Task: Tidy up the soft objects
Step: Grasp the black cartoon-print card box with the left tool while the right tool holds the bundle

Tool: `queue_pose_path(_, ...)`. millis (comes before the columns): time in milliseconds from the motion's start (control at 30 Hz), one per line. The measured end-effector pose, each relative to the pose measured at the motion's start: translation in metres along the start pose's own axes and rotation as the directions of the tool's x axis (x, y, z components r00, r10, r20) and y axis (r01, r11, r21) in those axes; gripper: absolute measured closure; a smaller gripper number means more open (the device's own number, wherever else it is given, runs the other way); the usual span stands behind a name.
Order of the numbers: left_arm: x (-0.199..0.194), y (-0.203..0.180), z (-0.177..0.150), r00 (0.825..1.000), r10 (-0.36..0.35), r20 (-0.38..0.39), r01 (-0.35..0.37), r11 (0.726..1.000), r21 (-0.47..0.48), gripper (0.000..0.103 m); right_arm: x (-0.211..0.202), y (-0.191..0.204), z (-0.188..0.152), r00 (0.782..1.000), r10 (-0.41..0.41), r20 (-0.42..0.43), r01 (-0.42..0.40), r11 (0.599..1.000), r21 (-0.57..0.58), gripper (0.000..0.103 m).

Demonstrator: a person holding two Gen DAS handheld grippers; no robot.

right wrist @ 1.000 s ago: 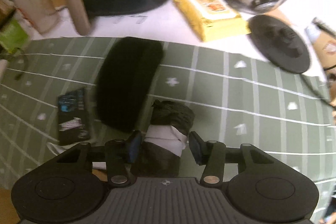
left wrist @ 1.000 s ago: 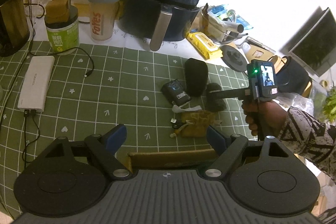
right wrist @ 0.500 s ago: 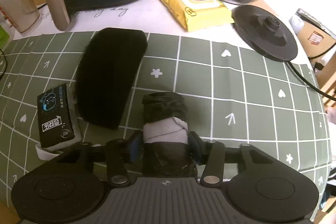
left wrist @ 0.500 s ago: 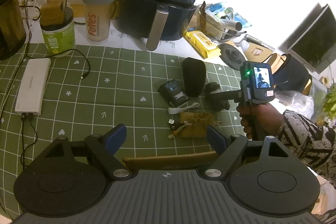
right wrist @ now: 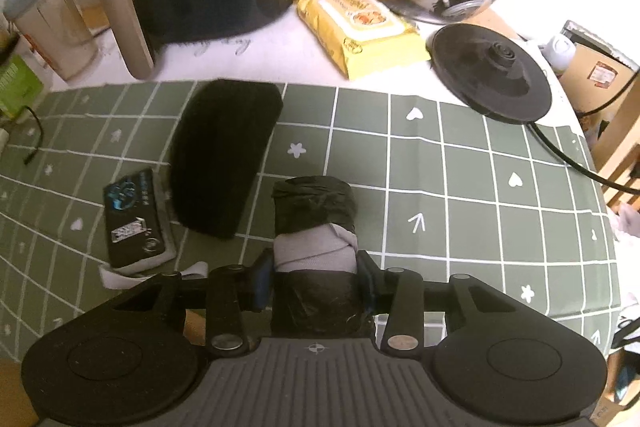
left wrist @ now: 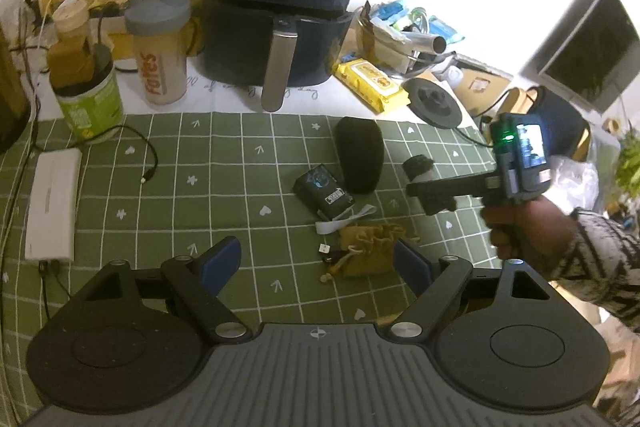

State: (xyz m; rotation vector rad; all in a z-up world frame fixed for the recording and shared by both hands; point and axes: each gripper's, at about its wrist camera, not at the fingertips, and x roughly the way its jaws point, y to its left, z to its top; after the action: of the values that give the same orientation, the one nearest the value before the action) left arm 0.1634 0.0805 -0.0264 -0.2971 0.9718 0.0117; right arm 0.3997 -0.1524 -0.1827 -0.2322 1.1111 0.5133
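My right gripper [right wrist: 316,275] is shut on a roll of black bags with a pale band [right wrist: 314,211], its pads pressing both sides. In the left wrist view that roll [left wrist: 418,167] hangs just above the green checked mat [left wrist: 224,195], held by the right gripper [left wrist: 424,187] in a person's hand. A black foam pad [right wrist: 224,155] and a small black packet [right wrist: 134,223] lie to its left. My left gripper [left wrist: 318,261] stands wide open over the mat's near edge, nothing between its fingers. A tan drawstring pouch [left wrist: 370,251] lies just beyond its right finger.
A dark air fryer [left wrist: 288,7], a shaker bottle [left wrist: 160,47] and a green canister [left wrist: 90,99] stand at the back. A white power bank [left wrist: 52,203] with cables lies left. A yellow wipes pack [right wrist: 360,27] and black kettle base [right wrist: 492,71] sit at back right.
The right gripper's fingers closed in on the roll, which now hangs slightly above the mat. The left gripper shifted a little; its jaws stayed wide.
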Motion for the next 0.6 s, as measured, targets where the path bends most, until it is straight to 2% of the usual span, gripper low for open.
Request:
queue_pose_path(300,0.017,-0.008,0.026,0.999,-0.039,-0.009,0.039,0.991,0.129,0.019,-0.037,-0.013,-0.019,0.999,0.019,0.031,-0.021,0.997,0.068,0.058)
queue_pose_path(600,0.045,-0.024,0.055,0.997,-0.068,-0.033,0.074,0.963,0.258,0.019,-0.072,-0.023,-0.030,0.998,0.026,0.065,-0.033,0.993,0.113,0.058)
